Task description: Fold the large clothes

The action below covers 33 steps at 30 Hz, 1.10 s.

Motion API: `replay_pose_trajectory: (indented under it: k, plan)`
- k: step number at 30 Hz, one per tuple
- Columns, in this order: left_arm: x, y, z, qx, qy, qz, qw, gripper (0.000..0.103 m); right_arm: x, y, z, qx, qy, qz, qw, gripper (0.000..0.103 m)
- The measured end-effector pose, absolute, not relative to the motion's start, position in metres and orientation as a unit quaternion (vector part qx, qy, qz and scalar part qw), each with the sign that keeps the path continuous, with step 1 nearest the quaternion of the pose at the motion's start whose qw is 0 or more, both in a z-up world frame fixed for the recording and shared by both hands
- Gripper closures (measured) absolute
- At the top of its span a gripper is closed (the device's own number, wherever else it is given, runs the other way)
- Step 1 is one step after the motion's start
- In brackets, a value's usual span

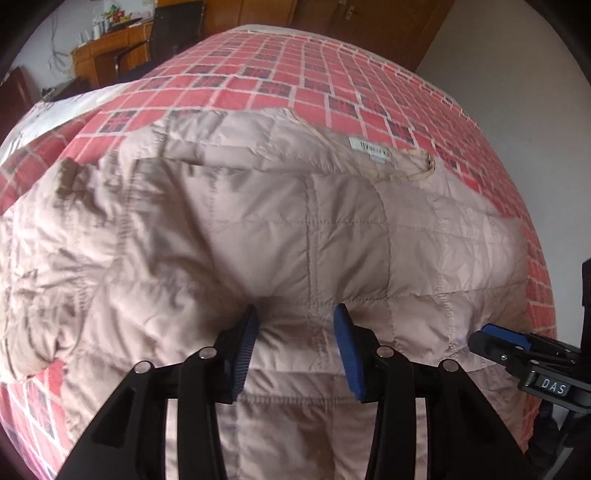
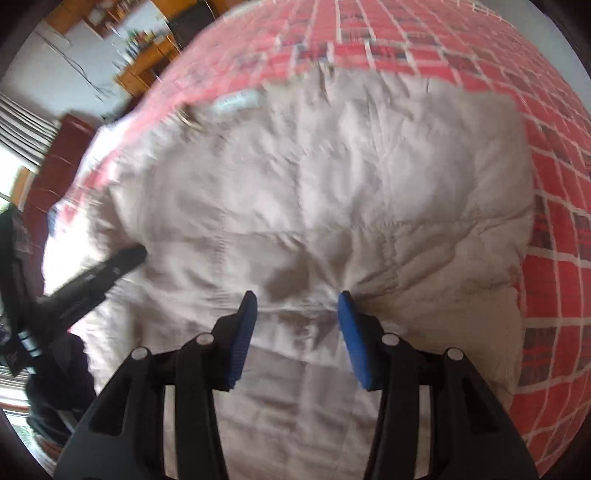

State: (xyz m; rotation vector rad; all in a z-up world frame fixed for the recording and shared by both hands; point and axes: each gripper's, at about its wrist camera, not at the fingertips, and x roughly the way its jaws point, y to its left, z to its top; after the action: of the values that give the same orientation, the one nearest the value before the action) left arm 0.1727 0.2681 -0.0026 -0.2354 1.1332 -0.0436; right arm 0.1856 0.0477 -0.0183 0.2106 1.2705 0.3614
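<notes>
A beige quilted jacket (image 1: 280, 229) lies spread on the bed, inside up, with its neck label (image 1: 373, 146) at the far edge. My left gripper (image 1: 297, 314) is open, its blue pads (image 1: 245, 347) pressed into the near part of the jacket, where the fabric puckers between them. The right gripper (image 1: 495, 336) shows at the right edge of that view, low on the jacket's hem. In the blurred right wrist view, the jacket (image 2: 332, 177) fills the frame. My right gripper (image 2: 297, 299) is open on its creased near edge. The left gripper (image 2: 122, 260) reaches in from the left.
The bed is covered by a red checked sheet (image 1: 332, 74). A wooden desk (image 1: 110, 48) with a dark chair stands beyond its far left corner, and wooden doors (image 1: 369, 22) are behind. A white wall (image 1: 517, 92) runs along the right.
</notes>
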Motion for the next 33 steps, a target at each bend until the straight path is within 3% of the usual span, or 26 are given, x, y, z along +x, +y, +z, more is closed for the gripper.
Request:
replay_pose_trajectory:
  k: [3, 7, 17, 24, 26, 29, 33]
  plan:
    - [0.149, 0.292, 0.025, -0.131, 0.508, -0.011, 0.851, 0.049, 0.17, 0.045, 0.01, 0.107, 0.559, 0.191, 0.8, 0.048]
    - [0.108, 0.34, 0.041, -0.152, 0.492, 0.039, 0.856, 0.044, 0.159, 0.046, 0.018, 0.107, 0.551, 0.197, 0.804, 0.048]
    - [0.0, 0.516, 0.014, -0.347, 0.44, 0.233, 0.795, 0.044, 0.154, 0.063, -0.005, 0.098, 0.568, 0.2, 0.793, 0.048]
    - [-0.021, 0.6, -0.012, -0.497, 0.364, 0.262, 0.743, 0.046, 0.16, 0.064, -0.022, 0.096, 0.58, 0.19, 0.786, 0.048]
    - [-0.02, 0.616, -0.027, -0.545, 0.346, 0.249, 0.722, 0.048, 0.159, 0.064, -0.023, 0.093, 0.58, 0.19, 0.787, 0.048]
    - [-0.013, 0.629, -0.037, -0.572, 0.324, 0.245, 0.712, 0.06, 0.158, 0.066, -0.023, 0.084, 0.579, 0.188, 0.789, 0.048]
    - [-0.003, 0.637, -0.039, -0.57, 0.32, 0.262, 0.71, 0.085, 0.158, 0.067, -0.023, 0.073, 0.578, 0.183, 0.792, 0.048]
